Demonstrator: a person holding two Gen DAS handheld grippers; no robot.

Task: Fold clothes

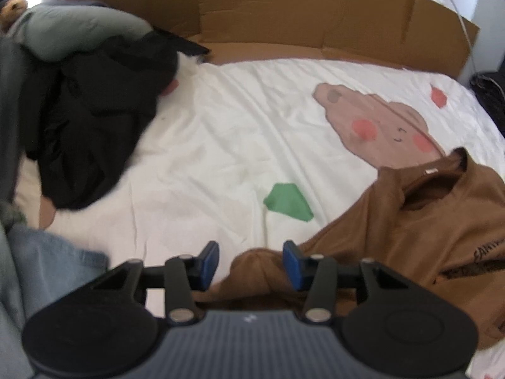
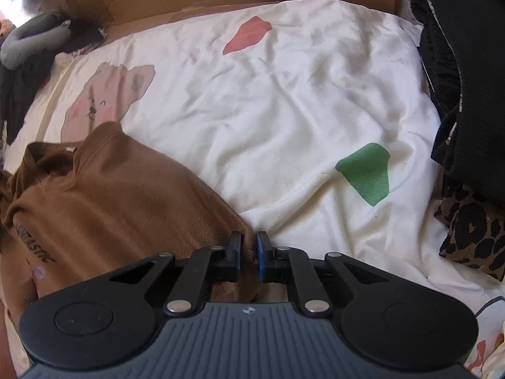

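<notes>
My right gripper [image 2: 248,254] has its jaws pinched on the hem of the soft, limp brown shirt [image 2: 110,208] lying on the bed [image 2: 284,101], while my left gripper [image 1: 251,263], jaws half open, straddles a sleeve bunch, gripping nothing.

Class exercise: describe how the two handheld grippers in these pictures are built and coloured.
The left gripper and right gripper look alike: black linkage arms with silver pivot pins, blue finger pads, round black side housings, and a ribbed grey body bearing a small white mark.
</notes>
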